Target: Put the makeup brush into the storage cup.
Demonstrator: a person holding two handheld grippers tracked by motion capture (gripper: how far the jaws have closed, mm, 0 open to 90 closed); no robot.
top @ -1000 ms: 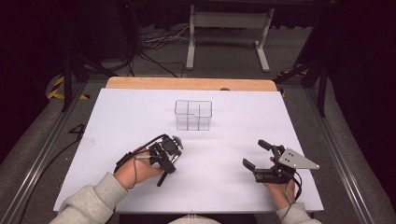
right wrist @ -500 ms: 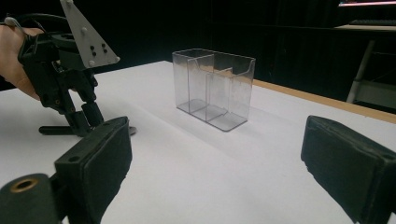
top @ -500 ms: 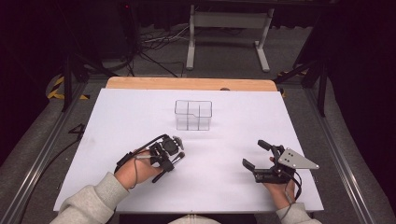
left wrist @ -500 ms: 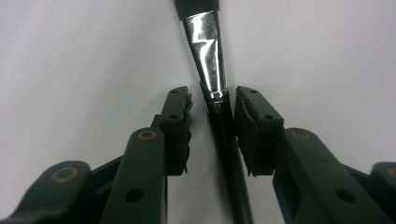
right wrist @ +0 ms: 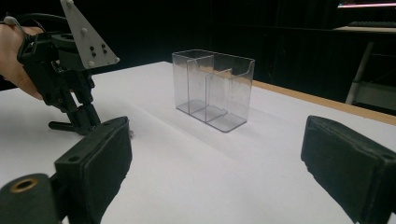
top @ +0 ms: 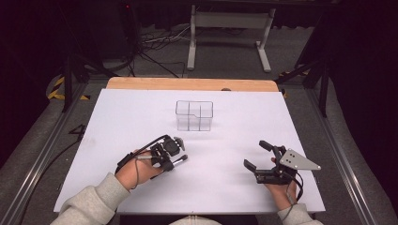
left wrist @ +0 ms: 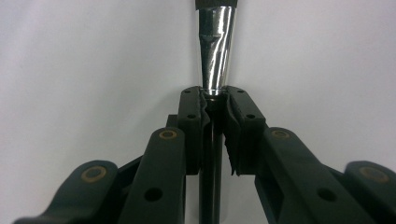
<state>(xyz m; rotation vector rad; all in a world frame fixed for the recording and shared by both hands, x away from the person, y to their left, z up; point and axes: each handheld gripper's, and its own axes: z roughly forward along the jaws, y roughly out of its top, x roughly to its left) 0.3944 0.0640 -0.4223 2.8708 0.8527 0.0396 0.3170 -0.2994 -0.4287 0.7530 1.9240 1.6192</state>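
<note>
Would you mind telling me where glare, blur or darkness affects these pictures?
Left gripper view: streaky glare on the silver ferrule held in the left tongs, near links soft. Right gripper view: right tongs blurred, clear organizer sharp. High view: white table brightly lit, surroundings dark.

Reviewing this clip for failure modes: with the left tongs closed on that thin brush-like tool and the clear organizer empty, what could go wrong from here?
1. The left tongs pinch the brush just below its smooth, tapered metal ferrule, so it may slip or pivot.
2. The clear organizer looks light and stands unheld; a nudge from the tool could tip or slide it.
3. Its compartments look narrow, so a tilted tool might catch a divider.
</note>
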